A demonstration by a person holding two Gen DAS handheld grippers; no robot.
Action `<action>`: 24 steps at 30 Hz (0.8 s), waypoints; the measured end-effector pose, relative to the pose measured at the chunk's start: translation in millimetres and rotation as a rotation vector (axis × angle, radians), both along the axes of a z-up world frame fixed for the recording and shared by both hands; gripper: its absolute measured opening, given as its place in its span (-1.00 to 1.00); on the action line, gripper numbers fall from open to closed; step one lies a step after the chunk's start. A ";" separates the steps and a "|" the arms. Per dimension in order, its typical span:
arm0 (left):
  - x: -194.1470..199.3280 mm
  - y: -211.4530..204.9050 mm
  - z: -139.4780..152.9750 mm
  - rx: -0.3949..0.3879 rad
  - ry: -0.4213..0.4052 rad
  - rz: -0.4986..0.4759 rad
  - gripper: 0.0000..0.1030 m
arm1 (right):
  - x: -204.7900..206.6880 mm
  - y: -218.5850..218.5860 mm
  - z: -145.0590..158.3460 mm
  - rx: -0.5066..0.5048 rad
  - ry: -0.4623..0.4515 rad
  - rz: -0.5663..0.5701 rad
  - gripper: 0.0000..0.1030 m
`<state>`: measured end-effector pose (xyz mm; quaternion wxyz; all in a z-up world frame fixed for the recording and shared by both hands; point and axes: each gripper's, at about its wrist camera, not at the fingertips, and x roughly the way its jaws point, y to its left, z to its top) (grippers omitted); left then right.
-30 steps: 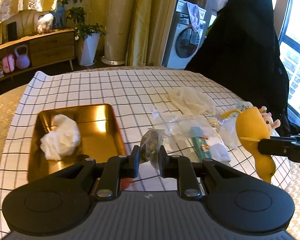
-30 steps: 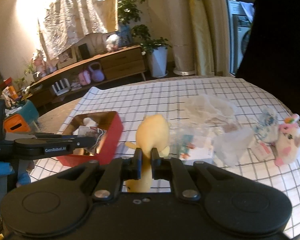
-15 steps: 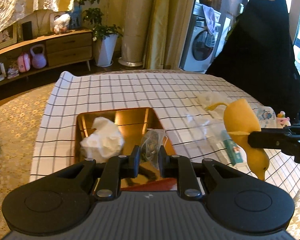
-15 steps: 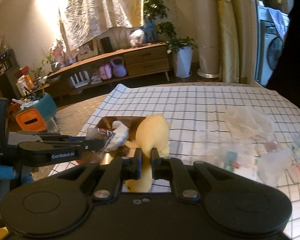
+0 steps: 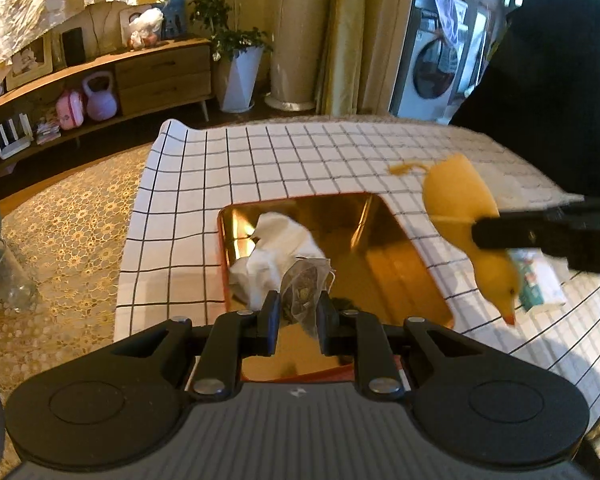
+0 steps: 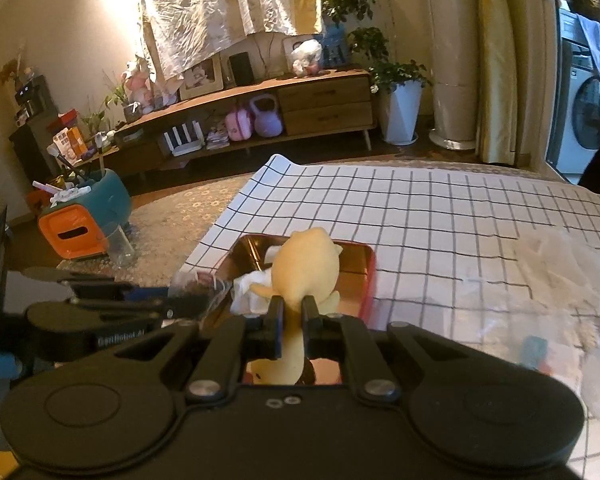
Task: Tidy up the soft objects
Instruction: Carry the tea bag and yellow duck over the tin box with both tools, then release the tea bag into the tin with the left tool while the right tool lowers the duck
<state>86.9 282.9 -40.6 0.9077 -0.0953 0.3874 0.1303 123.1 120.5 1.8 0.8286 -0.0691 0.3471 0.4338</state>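
Both hands were at the carrying-in step, each bringing a soft thing over the tray (image 5: 416,256) to be dropped there. The left gripper (image 5: 299,312) was pinched on a small clear bag (image 5: 306,282) of dark, crumbly bits, which hung over the near part of the tray, just in front of a crumpled white cloth (image 5: 276,252) already lying inside. The right gripper (image 6: 291,316) was clamped nearly flat on the thin neck of a yellow plush duck (image 6: 305,268); from the left wrist view the duck hung head down, its orange beak lowest, beside the tray's right rim and above the checked tablecloth (image 5: 300,160), while the right wrist view put it over the tray, so I could not tell exactly where it hung. The next move, as I judged it, called for lowering each load until it sat within the walls and then spreading the jaws, one hand at a time so that the two did not crowd the small opening. The tray was a shallow rectangle of shiny, gold-toned metal with a red outer wall and rounded corners, mirror-like inside. The duck looked short-piled and squashy, pinched in where it was held. The bag was thin, wrinkled film, likely to cling or sag on release. More pale, filmy wrappers (image 6: 556,264) lay blurred on the cloth to the right, not yet sorted.
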 end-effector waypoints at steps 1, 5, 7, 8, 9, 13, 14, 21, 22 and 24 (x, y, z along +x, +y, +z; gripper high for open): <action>2.0 1.5 -2.7 -0.002 0.012 -0.008 -0.64 | 2.5 4.3 -1.2 -0.004 0.004 0.001 -0.84; 10.3 3.4 -14.1 -0.003 0.054 -0.036 -0.64 | 13.8 20.4 -10.5 -0.034 0.010 -0.002 -0.84; 15.2 3.5 -19.9 -0.004 0.074 -0.048 -0.64 | 19.6 27.7 -18.2 -0.056 0.005 -0.012 -0.84; 17.1 3.8 -22.5 -0.004 0.080 -0.051 -0.64 | 22.6 30.7 -21.9 -0.065 0.006 -0.017 -0.84; 19.5 3.8 -25.2 -0.004 0.087 -0.056 -0.64 | 26.8 33.0 -27.1 -0.074 0.012 -0.024 -0.84; 27.4 2.3 -35.4 -0.009 0.116 -0.078 -0.64 | 38.0 42.9 -45.5 -0.105 0.033 -0.037 -0.84; 29.3 0.7 -37.8 -0.004 0.124 -0.086 -0.64 | 40.1 45.1 -50.5 -0.116 0.040 -0.034 -0.84; 42.8 -3.5 -52.5 0.021 0.174 -0.114 -0.64 | 45.4 62.3 -73.8 -0.195 0.039 -0.001 -0.82; 44.6 -2.8 -54.4 0.018 0.180 -0.111 -0.64 | 46.6 65.6 -75.9 -0.206 0.038 0.002 -0.82; 48.4 -0.7 -58.0 0.009 0.190 -0.109 -0.64 | 47.9 69.3 -80.8 -0.220 0.043 0.008 -0.82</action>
